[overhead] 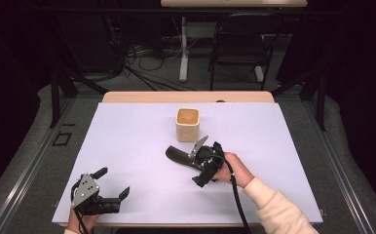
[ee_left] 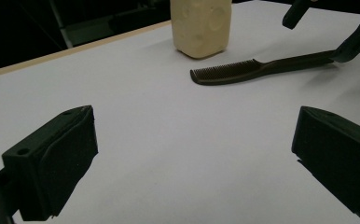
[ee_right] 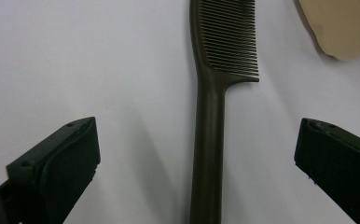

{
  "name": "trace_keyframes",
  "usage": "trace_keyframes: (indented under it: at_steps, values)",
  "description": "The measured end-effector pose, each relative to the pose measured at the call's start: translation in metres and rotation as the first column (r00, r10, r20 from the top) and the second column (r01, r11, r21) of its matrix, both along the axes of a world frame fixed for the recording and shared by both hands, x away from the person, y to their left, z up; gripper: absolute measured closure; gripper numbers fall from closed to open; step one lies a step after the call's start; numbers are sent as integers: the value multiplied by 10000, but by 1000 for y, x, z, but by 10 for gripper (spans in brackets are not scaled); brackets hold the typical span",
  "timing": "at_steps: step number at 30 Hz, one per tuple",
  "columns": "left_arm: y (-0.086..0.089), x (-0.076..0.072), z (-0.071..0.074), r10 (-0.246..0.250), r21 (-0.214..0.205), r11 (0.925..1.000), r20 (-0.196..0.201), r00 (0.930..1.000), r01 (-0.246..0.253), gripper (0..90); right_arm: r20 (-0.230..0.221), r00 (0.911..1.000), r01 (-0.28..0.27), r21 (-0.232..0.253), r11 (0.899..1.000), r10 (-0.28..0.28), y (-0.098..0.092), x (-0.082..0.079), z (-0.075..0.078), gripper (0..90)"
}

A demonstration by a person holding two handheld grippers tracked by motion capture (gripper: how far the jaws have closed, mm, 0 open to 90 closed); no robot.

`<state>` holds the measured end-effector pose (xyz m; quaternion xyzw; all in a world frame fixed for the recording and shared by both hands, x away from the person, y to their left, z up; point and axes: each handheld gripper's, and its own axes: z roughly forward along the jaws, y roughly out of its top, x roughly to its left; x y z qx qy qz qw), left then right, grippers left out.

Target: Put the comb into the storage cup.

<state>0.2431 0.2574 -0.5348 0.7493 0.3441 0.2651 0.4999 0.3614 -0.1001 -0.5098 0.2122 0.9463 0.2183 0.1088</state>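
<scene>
1. My right gripper (overhead: pixel 209 163) sits near the middle of the white tabletop (overhead: pixel 127 146), its two black jaws spread wide with nothing pressed between the pads

2. The dark brown plastic comb with a long straight handle (ee_right: pixel 209 140) lies flat on the table between those spread jaws; in the right gripper view its handle runs up the gap and neither pad touches it

3. The comb's toothed end (ee_right: pixel 231 37) points away from my right gripper, out ahead of the jaws

4. A cream, square-sided ceramic cup (overhead: pixel 187 124) stands upright just beyond the comb's toothed end and a little to one side of it, apart from the comb

5. My left gripper (overhead: pixel 109 184) rests near the table edge closest to me, well apart from the comb, its jaws also wide apart and holding nothing

6. From my left gripper, the comb (ee_left: pixel 257 69) lies far ahead across bare table, with the cup (ee_left: pixel 200 25) standing behind it

7. My right hand (overhead: pixel 235 168) wraps the right gripper's body, its cable trailing back towards me
</scene>
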Motion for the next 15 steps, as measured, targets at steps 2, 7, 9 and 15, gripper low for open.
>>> trace_keyframes:
  at_steps: [2, 7, 9, 15]
  values:
    - [0, 0, 0, 1, -5, 10000, 3, 10000, -1, 1, -63, 10000, -35, -61, 10000, 34, 2, 1, 0, 0]
    - [0, 0, 0, 4, -19, 10000, -7, 10000, -4, 2, -347, 9994, -101, -453, 9989, 86, 5, 3, -2, 0]
    - [0, 0, 0, 7, -29, 10000, -15, 10000, -7, 2, -415, 9991, -134, -553, 9984, 111, 7, 4, -3, 0]
    - [0, 0, 0, -11, -17, 10000, -8, 10000, 11, 2, -453, 9990, -58, -783, 9969, 23, 14, 7, -7, 12]
